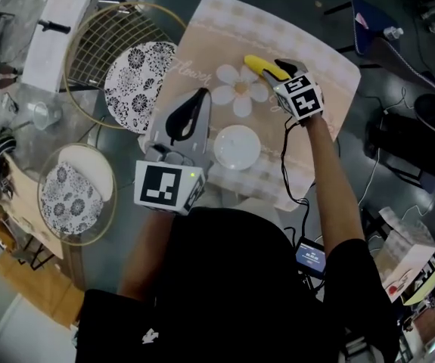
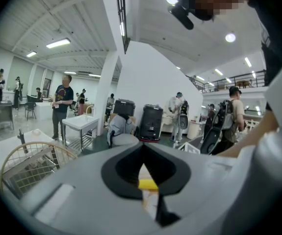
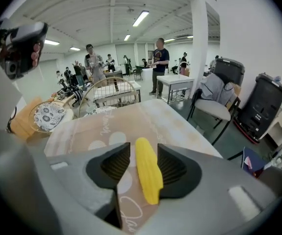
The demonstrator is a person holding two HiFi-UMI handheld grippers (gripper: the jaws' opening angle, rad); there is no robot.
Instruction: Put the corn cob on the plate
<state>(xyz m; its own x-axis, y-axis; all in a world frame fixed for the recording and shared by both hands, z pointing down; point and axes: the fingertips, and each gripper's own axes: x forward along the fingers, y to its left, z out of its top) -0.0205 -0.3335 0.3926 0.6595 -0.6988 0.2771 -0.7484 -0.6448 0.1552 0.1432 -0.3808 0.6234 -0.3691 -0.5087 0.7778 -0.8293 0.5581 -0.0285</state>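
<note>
A yellow corn cob (image 1: 258, 66) lies on the beige flower-print placemat (image 1: 225, 29) at the table's far right. My right gripper (image 1: 276, 69) points down over it. In the right gripper view the corn cob (image 3: 147, 175) sits lengthwise between the ribbed black pads (image 3: 115, 164), which stand open around it with a gap showing on the left side. A small white plate (image 1: 237, 147) rests on the placemat nearer to me. My left gripper (image 1: 199, 95) hovers just left of the plate, tips together and nothing held; in its own view a sliver of corn (image 2: 148, 184) shows through the pads' hollow.
A black-and-white patterned plate (image 1: 138, 76) leans in a gold wire basket (image 1: 96, 44) at the far left. Another patterned plate (image 1: 67, 200) lies in a round wire basket near the left edge. A glass (image 1: 39, 113) stands between them. Cables and bags lie on the floor to the right.
</note>
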